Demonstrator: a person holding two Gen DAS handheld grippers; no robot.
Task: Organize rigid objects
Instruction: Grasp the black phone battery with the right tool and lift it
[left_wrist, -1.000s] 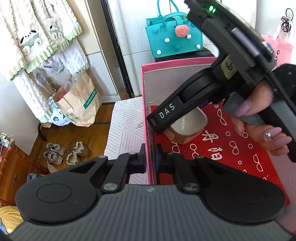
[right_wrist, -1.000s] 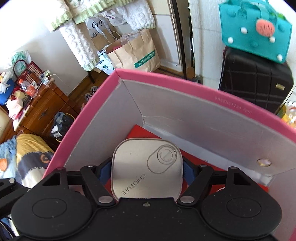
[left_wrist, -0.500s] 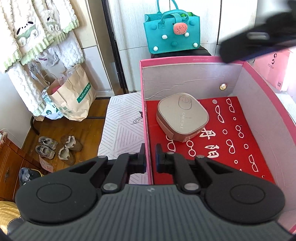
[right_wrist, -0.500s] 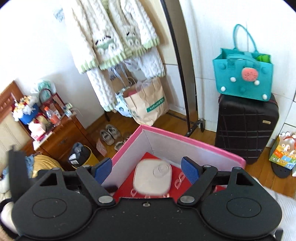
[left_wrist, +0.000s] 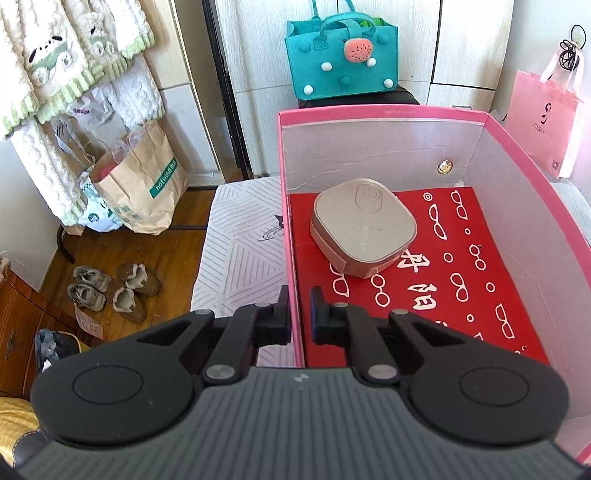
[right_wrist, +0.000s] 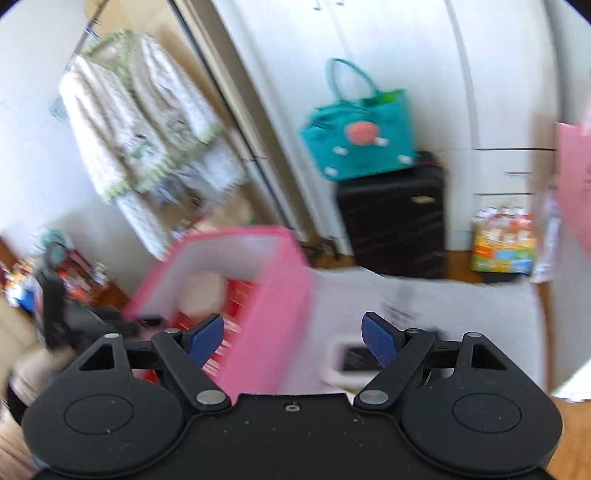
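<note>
A pink cardboard box (left_wrist: 380, 112) with a red patterned floor stands on a white patterned surface. A beige rounded-square case (left_wrist: 364, 227) lies inside it near the back left corner. My left gripper (left_wrist: 298, 317) is shut on the box's left wall (left_wrist: 288, 236), one finger on each side. My right gripper (right_wrist: 293, 338) is open and empty, raised to the right of the box (right_wrist: 266, 295); this view is blurred. A small white object with a dark face (right_wrist: 349, 360) lies on the surface beyond its fingers.
A teal felt bag (left_wrist: 341, 48) sits on a black suitcase (right_wrist: 395, 218) behind the box. A pink paper bag (left_wrist: 543, 122) hangs at right. Paper bags (left_wrist: 142, 188) and shoes (left_wrist: 110, 288) are on the wooden floor at left. Coats (right_wrist: 140, 122) hang on a rack.
My right gripper let go of the beige case inside the box, lifted out and swung to the right. My left gripper has kept its hold on the box wall.
</note>
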